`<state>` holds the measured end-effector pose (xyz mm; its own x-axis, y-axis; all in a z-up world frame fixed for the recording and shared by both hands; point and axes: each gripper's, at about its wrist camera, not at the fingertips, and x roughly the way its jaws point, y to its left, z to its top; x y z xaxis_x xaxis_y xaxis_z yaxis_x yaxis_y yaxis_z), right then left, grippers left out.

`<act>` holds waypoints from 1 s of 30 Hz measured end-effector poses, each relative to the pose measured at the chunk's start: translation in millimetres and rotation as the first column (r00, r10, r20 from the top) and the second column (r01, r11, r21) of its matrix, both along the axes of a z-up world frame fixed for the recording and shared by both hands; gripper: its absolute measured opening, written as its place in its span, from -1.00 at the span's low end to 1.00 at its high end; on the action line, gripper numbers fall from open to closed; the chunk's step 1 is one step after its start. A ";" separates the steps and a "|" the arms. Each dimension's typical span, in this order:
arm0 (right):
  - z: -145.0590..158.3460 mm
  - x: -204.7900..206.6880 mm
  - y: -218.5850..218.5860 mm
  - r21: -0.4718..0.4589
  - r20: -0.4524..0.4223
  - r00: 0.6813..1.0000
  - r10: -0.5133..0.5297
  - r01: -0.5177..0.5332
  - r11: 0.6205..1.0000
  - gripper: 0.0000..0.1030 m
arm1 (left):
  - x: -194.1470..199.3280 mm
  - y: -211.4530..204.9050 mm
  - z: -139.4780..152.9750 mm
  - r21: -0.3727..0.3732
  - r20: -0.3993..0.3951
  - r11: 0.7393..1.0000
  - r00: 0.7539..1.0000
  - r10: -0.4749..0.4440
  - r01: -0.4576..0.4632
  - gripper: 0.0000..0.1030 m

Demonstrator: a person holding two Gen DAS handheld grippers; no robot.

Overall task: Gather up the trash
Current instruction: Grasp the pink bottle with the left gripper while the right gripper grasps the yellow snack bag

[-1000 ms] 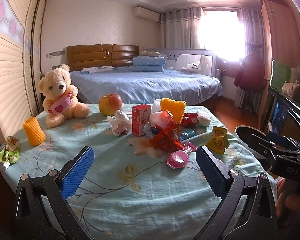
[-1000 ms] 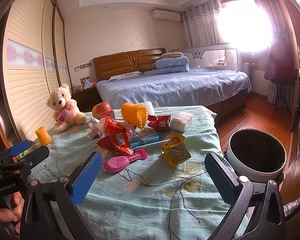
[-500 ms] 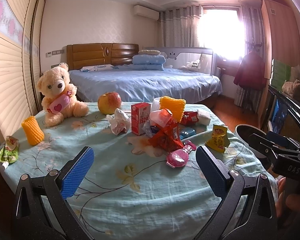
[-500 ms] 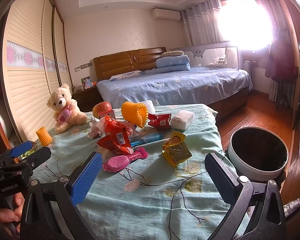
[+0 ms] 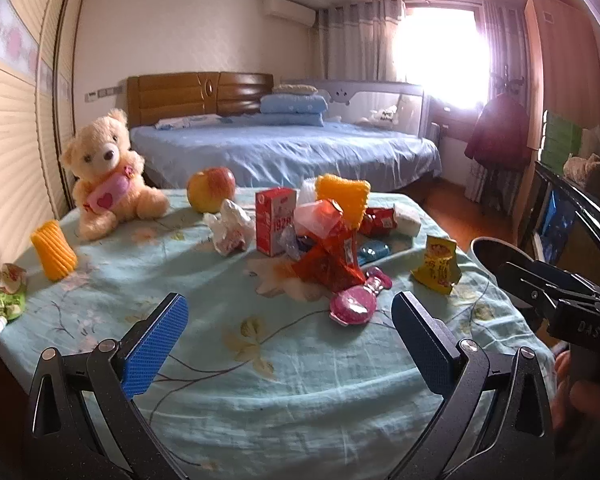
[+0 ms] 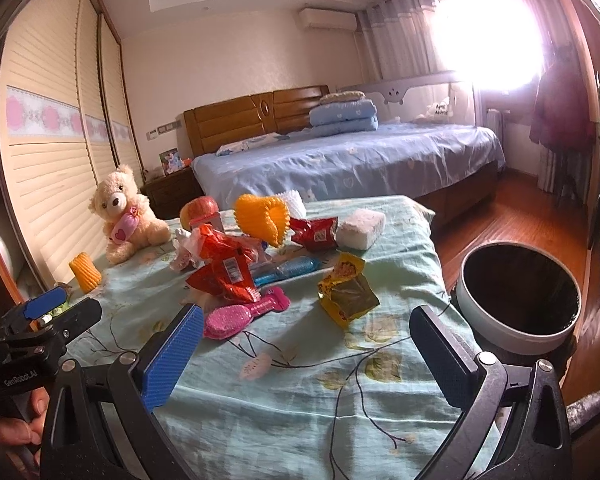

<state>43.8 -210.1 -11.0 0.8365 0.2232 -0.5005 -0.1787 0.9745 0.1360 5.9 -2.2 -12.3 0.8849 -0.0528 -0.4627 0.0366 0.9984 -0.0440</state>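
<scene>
Trash lies in a heap on the light-blue floral tablecloth [image 5: 284, 364]: a red crinkled wrapper [image 5: 332, 256], a pink wrapper [image 5: 356, 300], a yellow snack bag [image 5: 438, 266], a red carton [image 5: 274, 220], a crumpled tissue [image 5: 230, 230] and an orange foam net [image 5: 342, 196]. A round white bin [image 6: 520, 292] with a dark inside stands beside the table's right edge. My left gripper [image 5: 290, 344] hovers open over the near cloth, empty. My right gripper [image 6: 308, 356] is open too, nearer than the yellow snack bag [image 6: 346, 290] and the pink wrapper [image 6: 242, 314].
A teddy bear [image 5: 108, 168], an apple [image 5: 211, 189], a second orange foam net [image 5: 54, 250] and a green pouch [image 5: 7, 296] sit on the table's left side. A white block [image 6: 360, 222] lies at the far right. A bed [image 5: 284, 148] stands behind the table.
Both grippers have drifted slightly; the table objects have not moved and both stay open.
</scene>
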 end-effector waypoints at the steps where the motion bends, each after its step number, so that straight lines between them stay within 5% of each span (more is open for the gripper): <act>1: -1.8 1.4 0.4 0.005 -0.011 1.000 0.001 -0.001 1.000 1.00 | 2.2 -1.0 -1.2 0.001 -0.007 1.000 1.000 -0.003 0.003 1.00; 20: -38.9 77.2 -30.1 0.023 -0.258 0.966 0.021 -0.015 1.000 0.97 | 77.0 -31.7 -37.0 -0.014 -0.218 0.990 0.965 -0.143 0.144 0.98; 30: -52.2 115.4 -32.2 0.028 -0.349 0.936 0.049 -0.042 0.999 0.74 | 109.9 -46.6 -56.5 0.002 -0.321 0.983 0.931 -0.176 0.186 0.82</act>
<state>159.2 -242.2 -63.3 0.5983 0.2695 -0.7546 -0.1603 0.9630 0.2168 115.8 -48.8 -68.8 0.6681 -0.1792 -0.7221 0.2061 0.9772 -0.0518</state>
